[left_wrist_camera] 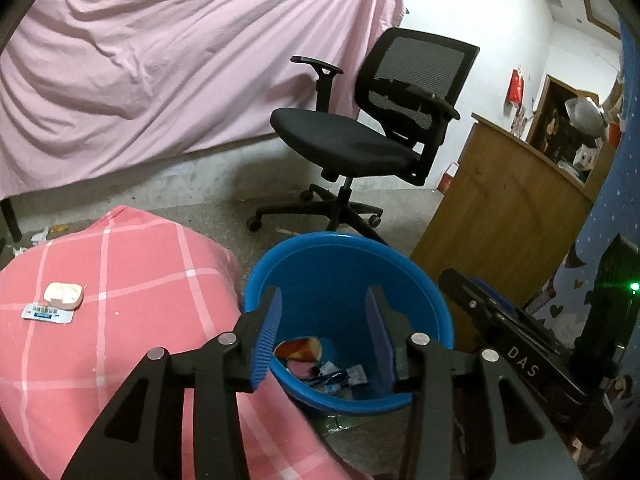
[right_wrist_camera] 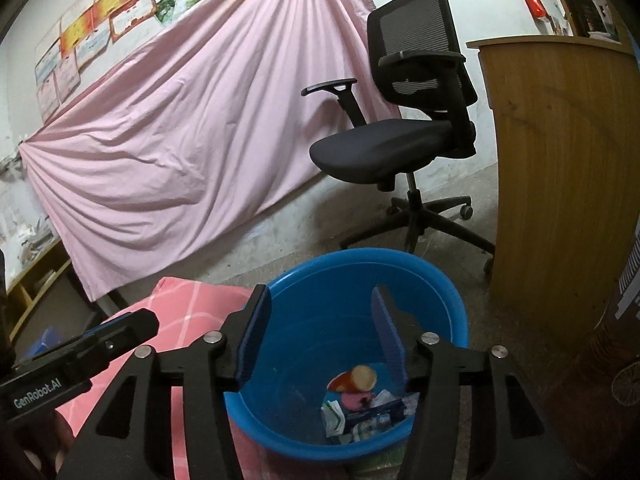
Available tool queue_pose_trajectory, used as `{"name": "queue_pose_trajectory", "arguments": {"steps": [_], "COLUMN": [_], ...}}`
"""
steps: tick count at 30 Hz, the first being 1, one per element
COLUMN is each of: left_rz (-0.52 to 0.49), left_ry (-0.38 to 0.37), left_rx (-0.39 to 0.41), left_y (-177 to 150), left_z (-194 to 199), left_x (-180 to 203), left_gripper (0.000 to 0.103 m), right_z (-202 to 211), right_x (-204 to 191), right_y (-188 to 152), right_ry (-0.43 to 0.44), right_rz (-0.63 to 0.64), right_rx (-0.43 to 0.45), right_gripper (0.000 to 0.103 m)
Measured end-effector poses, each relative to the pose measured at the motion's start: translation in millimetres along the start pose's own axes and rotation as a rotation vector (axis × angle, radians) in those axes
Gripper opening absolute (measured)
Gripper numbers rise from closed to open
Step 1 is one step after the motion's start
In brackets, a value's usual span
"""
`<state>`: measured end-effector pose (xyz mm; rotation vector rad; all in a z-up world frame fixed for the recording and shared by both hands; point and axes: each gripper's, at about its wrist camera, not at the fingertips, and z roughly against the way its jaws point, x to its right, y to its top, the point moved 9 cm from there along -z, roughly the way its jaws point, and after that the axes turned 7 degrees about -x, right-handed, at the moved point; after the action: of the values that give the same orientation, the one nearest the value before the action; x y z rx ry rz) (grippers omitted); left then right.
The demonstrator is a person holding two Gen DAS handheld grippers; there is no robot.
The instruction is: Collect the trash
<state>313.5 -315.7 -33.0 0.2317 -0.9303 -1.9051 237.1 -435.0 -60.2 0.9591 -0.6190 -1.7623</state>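
Note:
A blue plastic bin [left_wrist_camera: 344, 264] stands on the floor beside a pink checked bed and holds several wrappers [left_wrist_camera: 320, 364]. It also shows in the right wrist view [right_wrist_camera: 340, 276], with the same wrappers [right_wrist_camera: 360, 400] at its bottom. My left gripper [left_wrist_camera: 322, 324] is open and empty over the bin's mouth. My right gripper [right_wrist_camera: 320, 328] is open and empty over the bin too. A small white box [left_wrist_camera: 63, 294] and a flat printed packet [left_wrist_camera: 48, 314] lie on the bed at the left.
The pink checked bed [left_wrist_camera: 132, 264] is left of the bin. A black office chair [left_wrist_camera: 360, 136] stands behind it. A wooden cabinet [left_wrist_camera: 496, 208] is at the right. A pink sheet [left_wrist_camera: 160, 60] hangs on the back wall. Scraps lie on the floor at far left.

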Motion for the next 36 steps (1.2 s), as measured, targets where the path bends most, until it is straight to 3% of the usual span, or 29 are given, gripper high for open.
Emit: {"name": "queue_pose_trajectory", "arguments": {"steps": [6, 8, 10, 12, 15, 17, 26, 36], "left_rz": [0.046, 0.065, 0.091, 0.109, 0.117, 0.116, 0.129, 0.117], "left_ry": [0.027, 0.048, 0.08, 0.107, 0.178, 0.213, 0.307, 0.438], "left_rx": [0.062, 0.09, 0.139, 0.192, 0.24, 0.277, 0.435, 0.564], "left_y": [5, 7, 11, 13, 13, 11, -5, -38], "left_z": [19, 28, 43, 57, 77, 90, 149, 211], "left_x": [-21, -29, -41, -52, -70, -79, -125, -177], "left_gripper": [0.056, 0.067, 0.084, 0.085, 0.102, 0.102, 0.102, 0.102], "right_z": [8, 14, 21, 27, 34, 39, 62, 70], "right_x": [-4, -7, -12, -18, -29, -37, -91, -152], "right_y": [7, 12, 17, 21, 24, 27, 31, 22], "right_ry": [0.008, 0.015, 0.03, 0.037, 0.061, 0.089, 0.171, 0.241], "right_rz": [0.015, 0.02, 0.025, 0.033, 0.044, 0.05, 0.139, 0.213], "right_rx": [0.048, 0.083, 0.125, 0.155, 0.199, 0.229, 0.368, 0.405], "right_gripper": [0.06, 0.074, 0.078, 0.084, 0.096, 0.103, 0.103, 0.103]}}
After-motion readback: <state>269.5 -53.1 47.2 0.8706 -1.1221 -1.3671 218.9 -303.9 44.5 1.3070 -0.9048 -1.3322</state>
